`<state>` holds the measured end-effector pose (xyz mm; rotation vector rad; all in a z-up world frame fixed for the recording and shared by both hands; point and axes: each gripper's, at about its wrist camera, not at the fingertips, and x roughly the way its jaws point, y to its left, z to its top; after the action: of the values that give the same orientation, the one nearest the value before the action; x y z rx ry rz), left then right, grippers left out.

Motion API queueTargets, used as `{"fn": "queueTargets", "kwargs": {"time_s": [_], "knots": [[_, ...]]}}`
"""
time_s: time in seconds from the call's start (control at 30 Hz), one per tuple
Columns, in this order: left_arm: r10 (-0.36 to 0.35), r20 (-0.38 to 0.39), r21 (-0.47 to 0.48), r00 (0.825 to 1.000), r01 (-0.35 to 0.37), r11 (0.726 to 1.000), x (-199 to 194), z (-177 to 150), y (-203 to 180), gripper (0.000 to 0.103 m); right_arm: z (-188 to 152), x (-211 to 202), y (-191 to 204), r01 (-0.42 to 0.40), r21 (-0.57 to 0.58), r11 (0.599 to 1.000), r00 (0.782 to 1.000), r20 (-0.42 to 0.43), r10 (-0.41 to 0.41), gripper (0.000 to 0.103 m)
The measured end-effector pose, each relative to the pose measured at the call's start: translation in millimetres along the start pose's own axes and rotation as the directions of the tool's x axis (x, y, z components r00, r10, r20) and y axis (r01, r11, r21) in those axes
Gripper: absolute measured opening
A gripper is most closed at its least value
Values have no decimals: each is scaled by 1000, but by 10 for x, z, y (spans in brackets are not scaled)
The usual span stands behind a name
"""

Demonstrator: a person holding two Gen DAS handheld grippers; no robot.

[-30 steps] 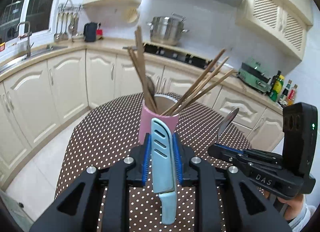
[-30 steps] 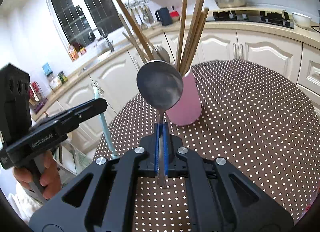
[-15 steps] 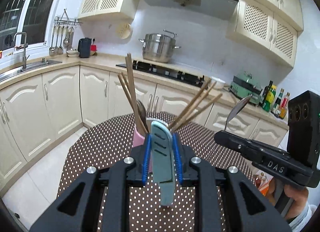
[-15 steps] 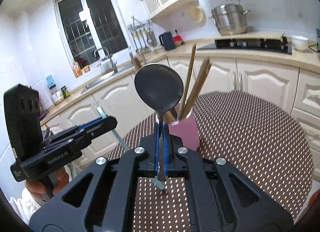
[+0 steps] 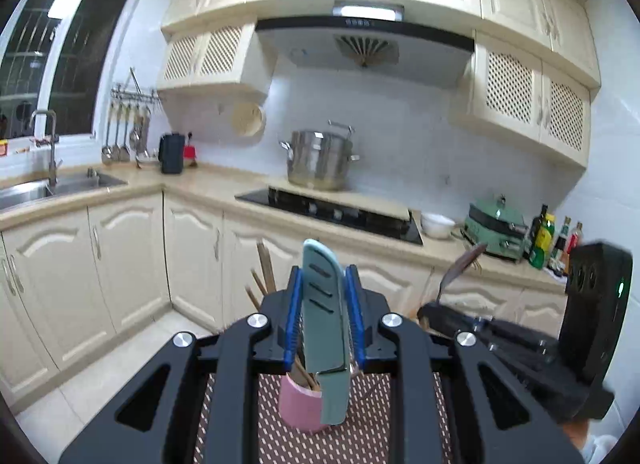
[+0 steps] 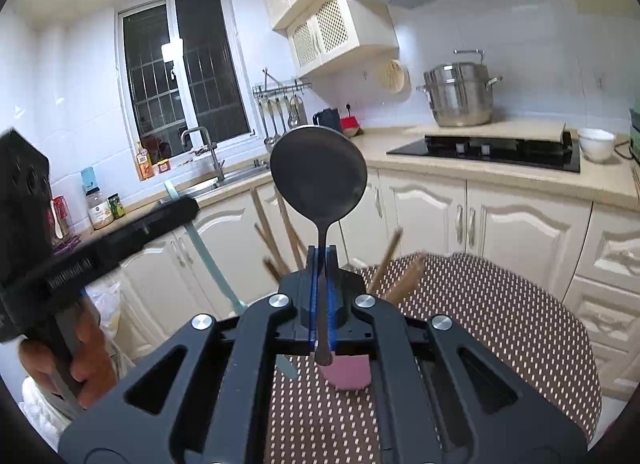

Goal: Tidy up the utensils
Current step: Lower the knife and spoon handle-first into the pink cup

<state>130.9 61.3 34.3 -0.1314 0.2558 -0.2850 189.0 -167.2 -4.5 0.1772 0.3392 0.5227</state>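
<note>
My left gripper is shut on a light teal knife that stands upright between the pads. My right gripper is shut on the handle of a metal spoon, bowl up. Both are held high above a pink utensil cup holding several wooden chopsticks; the cup is mostly hidden behind each gripper. The right gripper with the spoon shows at the right of the left wrist view, and the left gripper with the knife at the left of the right wrist view.
The cup stands on a round table with a brown polka-dot cloth. Cream cabinets and a counter run behind, with a sink, a hob and a steel pot.
Both grippers have risen and tilted up with their utensils. The pink cup has dropped low in both views and is now largely hidden behind the grippers.
</note>
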Motion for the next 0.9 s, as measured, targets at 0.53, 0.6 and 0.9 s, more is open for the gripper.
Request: {"fn": "queueTargets", "kwargs": {"time_s": [0.53, 0.6, 0.9], "knots": [[25, -39, 20, 999, -24, 1000, 589, -96, 57, 21, -38, 513, -33, 14, -35, 999, 999, -39, -16, 4], [27, -55, 19, 998, -26, 999, 639, -171, 75, 21, -68, 543, -36, 12, -36, 999, 999, -49, -13, 4], [63, -89, 64, 994, -57, 996, 769, -421, 57, 21, -243, 660, -20, 17, -40, 999, 996, -91, -21, 4]]}}
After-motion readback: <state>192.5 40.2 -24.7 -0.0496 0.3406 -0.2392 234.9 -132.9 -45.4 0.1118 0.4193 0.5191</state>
